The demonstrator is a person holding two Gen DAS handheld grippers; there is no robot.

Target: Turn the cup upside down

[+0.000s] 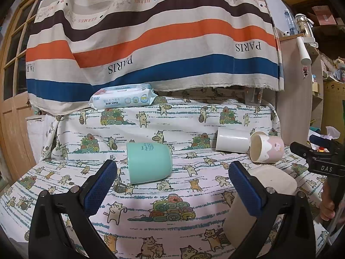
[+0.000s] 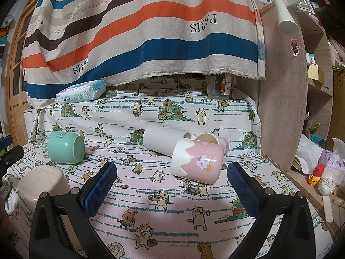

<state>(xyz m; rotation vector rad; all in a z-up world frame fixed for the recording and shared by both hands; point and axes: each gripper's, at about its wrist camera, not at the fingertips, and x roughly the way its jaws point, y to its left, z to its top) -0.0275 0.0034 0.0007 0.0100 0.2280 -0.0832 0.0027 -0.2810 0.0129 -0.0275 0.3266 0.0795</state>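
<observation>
A mint green cup (image 1: pixel 149 162) lies on its side on the cat-print cloth, just beyond my open left gripper (image 1: pixel 172 184); it also shows in the right wrist view (image 2: pixel 65 147). A pink and white cup (image 2: pixel 197 161) lies on its side just ahead of my open right gripper (image 2: pixel 172 185), leaning against a white cup (image 2: pixel 165 139) that also lies on its side. Both show at the right of the left wrist view, pink (image 1: pixel 267 150) and white (image 1: pixel 232 140). A beige cup (image 1: pixel 258 202) stands upside down behind my left gripper's right finger. The right gripper (image 1: pixel 319 159) shows at the far right.
A pack of baby wipes (image 1: pixel 123 96) lies at the back on a raised ledge under a striped hanging cloth (image 1: pixel 151 32). A wooden shelf side (image 2: pixel 286 97) stands at the right, with small toys and clutter (image 2: pixel 323 177) beside it. A wooden door (image 1: pixel 13 99) is at the left.
</observation>
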